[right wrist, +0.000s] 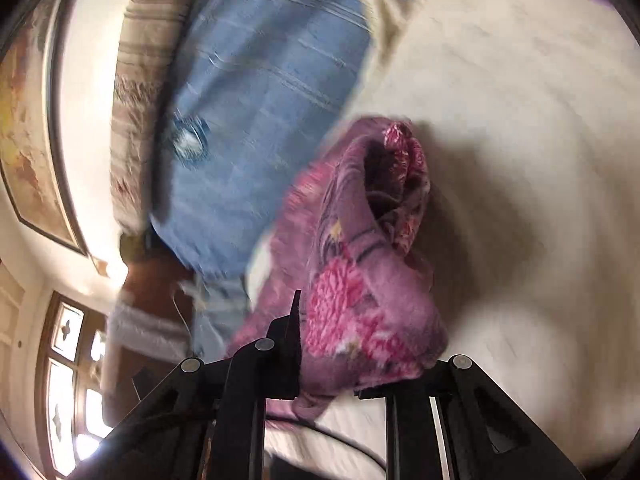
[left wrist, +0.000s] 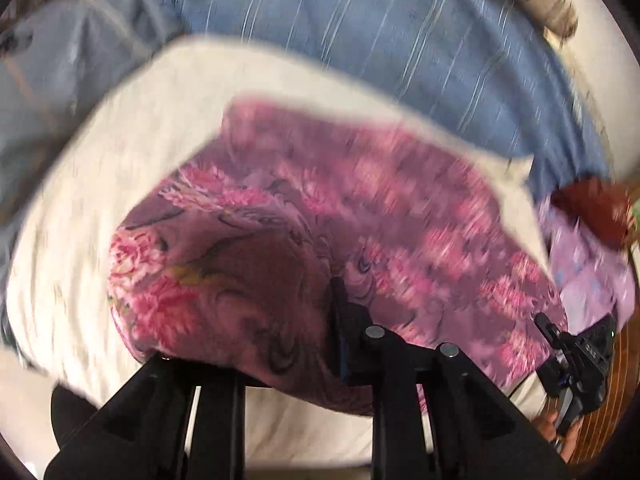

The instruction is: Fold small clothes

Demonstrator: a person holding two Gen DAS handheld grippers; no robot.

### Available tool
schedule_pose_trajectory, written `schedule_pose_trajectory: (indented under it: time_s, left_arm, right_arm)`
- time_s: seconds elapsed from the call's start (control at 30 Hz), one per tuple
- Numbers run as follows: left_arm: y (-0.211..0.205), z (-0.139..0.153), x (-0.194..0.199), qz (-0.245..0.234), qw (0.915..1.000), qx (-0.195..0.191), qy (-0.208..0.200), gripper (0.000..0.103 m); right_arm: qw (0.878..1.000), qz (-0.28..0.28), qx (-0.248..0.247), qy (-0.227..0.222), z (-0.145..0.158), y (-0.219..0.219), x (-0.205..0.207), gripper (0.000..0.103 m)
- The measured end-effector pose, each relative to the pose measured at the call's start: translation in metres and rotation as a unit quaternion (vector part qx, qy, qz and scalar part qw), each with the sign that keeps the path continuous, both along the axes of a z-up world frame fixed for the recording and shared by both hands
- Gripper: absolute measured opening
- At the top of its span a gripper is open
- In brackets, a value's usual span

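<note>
A pink and purple floral fleece garment (left wrist: pixel 340 216) hangs stretched over a cream cloth (left wrist: pixel 132 152). My left gripper (left wrist: pixel 316 340) is shut on one end of the garment; only its right finger shows, the cloth covers the other. My right gripper (right wrist: pixel 332 344) is shut on the other end of the garment (right wrist: pixel 360 280), which bunches up in front of it. The right gripper also shows in the left wrist view (left wrist: pixel 576 352) at the garment's far right corner. Both views are motion-blurred.
A blue striped bedspread (left wrist: pixel 360 40) lies behind the cream cloth. A lilac garment (left wrist: pixel 588 264) and a dark red item (left wrist: pixel 592 208) lie at the right. A brown bolster (right wrist: pixel 148 92), a framed picture (right wrist: pixel 28 140) and a window (right wrist: pixel 72 392) show at the left.
</note>
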State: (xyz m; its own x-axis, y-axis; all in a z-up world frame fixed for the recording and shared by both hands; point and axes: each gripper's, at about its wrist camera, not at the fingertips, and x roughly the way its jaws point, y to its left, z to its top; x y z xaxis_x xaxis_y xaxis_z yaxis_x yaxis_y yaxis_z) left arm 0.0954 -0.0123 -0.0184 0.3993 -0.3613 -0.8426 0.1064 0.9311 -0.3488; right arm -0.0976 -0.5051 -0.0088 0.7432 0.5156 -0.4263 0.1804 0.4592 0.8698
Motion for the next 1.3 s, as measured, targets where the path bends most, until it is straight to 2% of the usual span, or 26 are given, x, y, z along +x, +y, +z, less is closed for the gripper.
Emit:
schedule_pose_trajectory:
  time_s: [0.07, 0.1, 0.13, 0.17, 0.2, 0.27, 0.37, 0.4, 0.47, 0.53, 0.57, 0.7, 0.77, 0.87, 0.97, 1.03, 1.1, 1.13, 1.17, 1.2, 1.23, 1.3]
  left_arm:
    - [0.009, -0.033, 0.002, 0.008, 0.9978, -0.009, 0.065, 0.022]
    - [0.016, -0.041, 0.003, 0.014, 0.9962, -0.031, 0.080, 0.024]
    - [0.022, -0.038, 0.003, 0.018, 0.9958, -0.044, 0.078, 0.024]
    - [0.025, -0.032, 0.002, 0.013, 0.9959, -0.044, 0.078, 0.025]
    - [0.027, -0.023, 0.000, -0.001, 0.9969, -0.035, 0.070, 0.025]
    - [0.031, -0.009, -0.010, -0.025, 0.9986, -0.015, 0.044, 0.026]
    - [0.040, 0.007, -0.038, -0.079, 0.9968, -0.003, 0.014, 0.040]
    - [0.044, 0.014, -0.046, -0.089, 0.9960, -0.003, -0.002, 0.041]
    - [0.053, 0.024, -0.054, -0.095, 0.9950, 0.006, -0.030, 0.044]
    - [0.059, 0.038, -0.049, -0.085, 0.9947, 0.011, -0.057, 0.052]
    - [0.064, 0.044, -0.041, -0.068, 0.9952, 0.012, -0.069, 0.061]
    - [0.070, 0.050, 0.002, -0.024, 0.9971, 0.011, -0.071, 0.064]
    - [0.064, 0.042, 0.028, -0.023, 0.9983, 0.015, -0.051, 0.064]
    - [0.045, 0.026, 0.067, -0.021, 0.9983, 0.047, -0.029, 0.064]
    - [0.033, 0.010, 0.103, 0.001, 0.9974, 0.071, -0.012, 0.064]
    - [0.027, 0.000, 0.121, 0.010, 0.9975, 0.070, 0.003, 0.064]
    - [0.017, -0.016, 0.140, 0.011, 0.9973, 0.063, 0.037, 0.064]
    - [0.010, -0.019, 0.146, 0.008, 0.9972, 0.060, 0.044, 0.064]
    - [0.004, -0.020, 0.149, 0.007, 0.9973, 0.061, 0.041, 0.064]
    - [-0.005, -0.018, 0.152, 0.002, 0.9974, 0.066, 0.027, 0.064]
    - [-0.011, -0.016, 0.153, 0.000, 0.9971, 0.075, 0.014, 0.064]
    - [-0.026, -0.016, 0.158, -0.008, 0.9959, 0.090, -0.007, 0.064]
  right_arm:
    - [0.998, -0.003, -0.024, 0.060, -0.028, 0.003, -0.017, 0.019]
    - [0.996, 0.000, -0.020, 0.091, -0.045, 0.003, -0.023, 0.020]
    - [0.995, -0.007, 0.001, 0.096, -0.055, 0.001, -0.030, 0.020]
    - [0.995, -0.020, 0.029, 0.089, -0.058, -0.003, -0.039, 0.025]
    - [0.995, -0.026, 0.033, 0.093, -0.053, -0.007, -0.043, 0.028]
    - [0.996, -0.034, 0.007, 0.087, -0.036, -0.017, -0.056, 0.031]
    - [0.994, -0.069, -0.036, 0.079, -0.009, -0.034, -0.083, 0.034]
    - [0.992, -0.087, -0.056, 0.076, 0.001, -0.039, -0.096, 0.035]
    - [0.988, -0.112, -0.084, 0.068, 0.018, -0.049, -0.109, 0.035]
    - [0.984, -0.121, -0.113, 0.060, 0.037, -0.052, -0.111, 0.036]
    - [0.984, -0.117, -0.119, 0.054, 0.044, -0.046, -0.113, 0.038]
    - [0.988, -0.077, -0.131, 0.024, 0.067, -0.026, -0.084, 0.045]
    - [0.990, -0.051, -0.131, 0.015, 0.071, -0.019, -0.054, 0.051]
    - [0.990, -0.023, -0.137, 0.012, 0.068, -0.011, 0.004, 0.056]
    - [0.986, -0.026, -0.151, 0.060, 0.040, -0.017, 0.076, 0.056]
    - [0.982, -0.036, -0.164, 0.088, 0.027, -0.017, 0.121, 0.056]
    - [0.980, -0.033, -0.162, 0.107, 0.015, -0.010, 0.154, 0.057]
    - [0.983, -0.006, -0.151, 0.107, 0.010, -0.003, 0.168, 0.048]
    - [0.984, 0.025, -0.152, 0.094, 0.011, 0.009, 0.182, 0.020]
    - [0.979, 0.043, -0.179, 0.087, 0.019, 0.019, 0.187, 0.010]
    - [0.973, 0.056, -0.212, 0.068, 0.029, 0.028, 0.190, 0.008]
    - [0.969, 0.040, -0.242, 0.036, 0.045, 0.033, 0.182, 0.007]
